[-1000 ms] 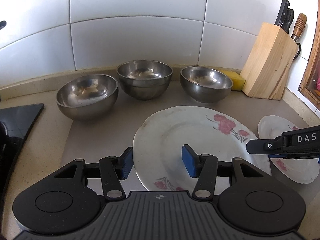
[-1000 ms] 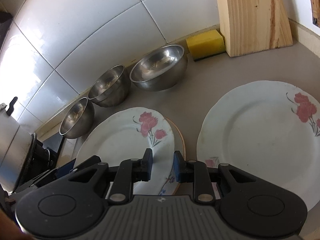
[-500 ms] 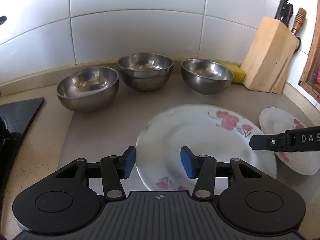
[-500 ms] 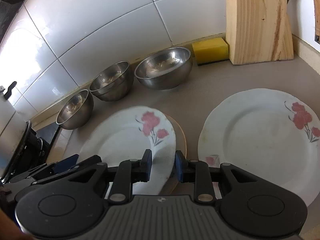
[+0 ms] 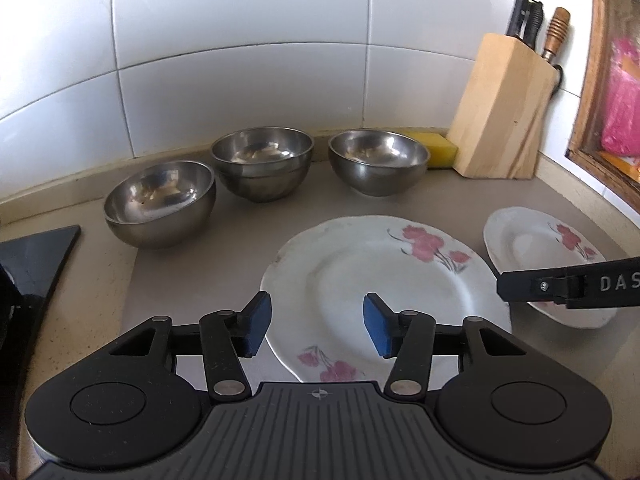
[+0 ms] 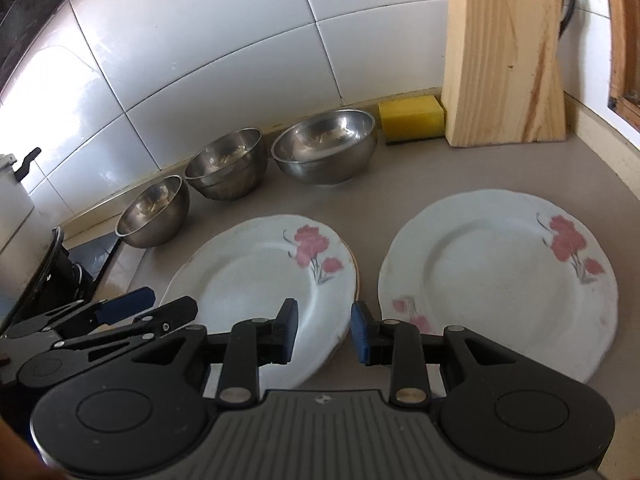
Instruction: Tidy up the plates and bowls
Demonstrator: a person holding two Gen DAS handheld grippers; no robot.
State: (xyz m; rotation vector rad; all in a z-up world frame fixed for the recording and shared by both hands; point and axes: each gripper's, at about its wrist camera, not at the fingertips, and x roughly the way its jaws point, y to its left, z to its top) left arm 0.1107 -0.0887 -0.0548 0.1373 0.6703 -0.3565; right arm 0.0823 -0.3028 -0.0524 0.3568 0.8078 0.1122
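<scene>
Three steel bowls [image 5: 160, 200] [image 5: 262, 164] [image 5: 378, 164] stand in a row by the tiled wall. A white floral plate [image 6: 256, 276] lies on another plate, of which only an orange rim [image 6: 357, 276] shows. My right gripper [image 6: 325, 330] hovers over that plate's near right edge. Its jaws are opening, and the rim lies below the gap, untouched by the pads. My left gripper [image 5: 318, 326] is open and widening slightly over the same plate's [image 5: 384, 280] left rim. A second floral plate [image 6: 496, 280] lies alone to the right.
A wooden knife block [image 5: 504, 120] and a yellow sponge [image 5: 436, 146] sit in the back right corner. A black hob [image 5: 28, 264] borders the counter on the left. A wooden window frame [image 5: 592, 120] runs along the right wall.
The right gripper's jaws have parted from the plate's rim and drawn back a little. The plate has settled flat over the one under it. The left gripper barely moved.
</scene>
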